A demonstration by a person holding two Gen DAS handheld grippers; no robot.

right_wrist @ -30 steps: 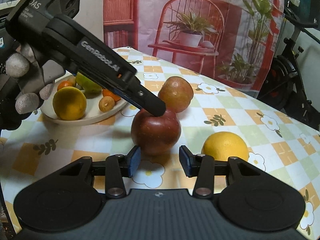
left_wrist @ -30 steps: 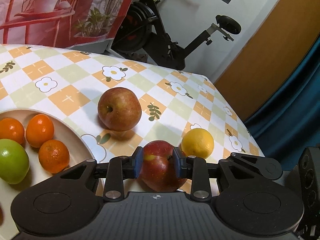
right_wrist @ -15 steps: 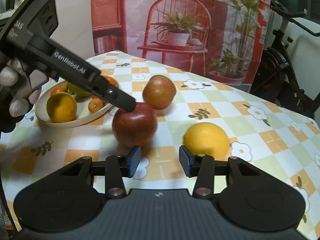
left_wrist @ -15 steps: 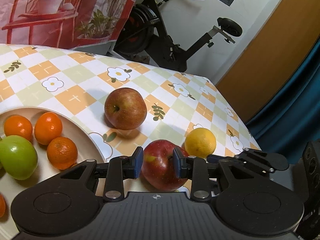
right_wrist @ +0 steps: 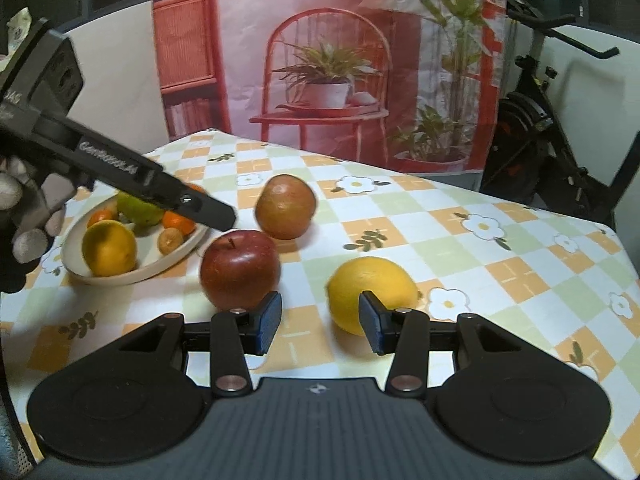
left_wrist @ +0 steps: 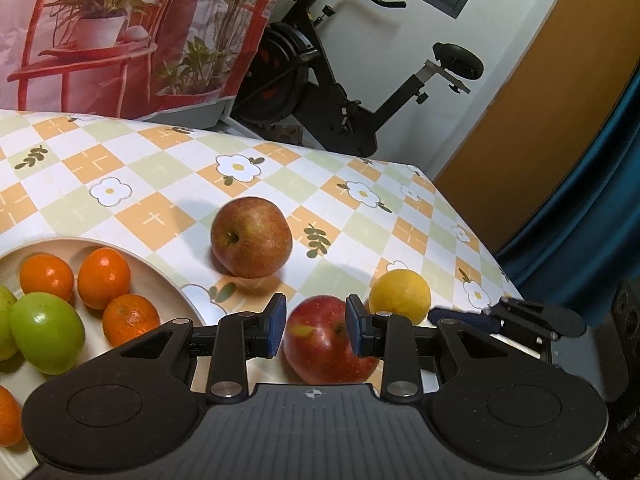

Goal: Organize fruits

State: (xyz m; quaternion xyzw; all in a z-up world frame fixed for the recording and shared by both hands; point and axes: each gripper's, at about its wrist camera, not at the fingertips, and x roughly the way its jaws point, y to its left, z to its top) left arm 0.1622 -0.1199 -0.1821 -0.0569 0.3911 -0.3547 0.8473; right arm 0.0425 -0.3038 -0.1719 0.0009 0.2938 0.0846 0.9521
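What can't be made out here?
Left wrist view: whether the left claw pinches the red apple or hangs above it; the claw's body hides the apple's base.
Left wrist view: the plate, cut by the edge.
Right wrist view: the lemon, near side behind a pad of the right claw.

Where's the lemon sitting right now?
The lemon lies on the tablecloth just ahead of the right gripper, right of the dark red apple in the right wrist view.
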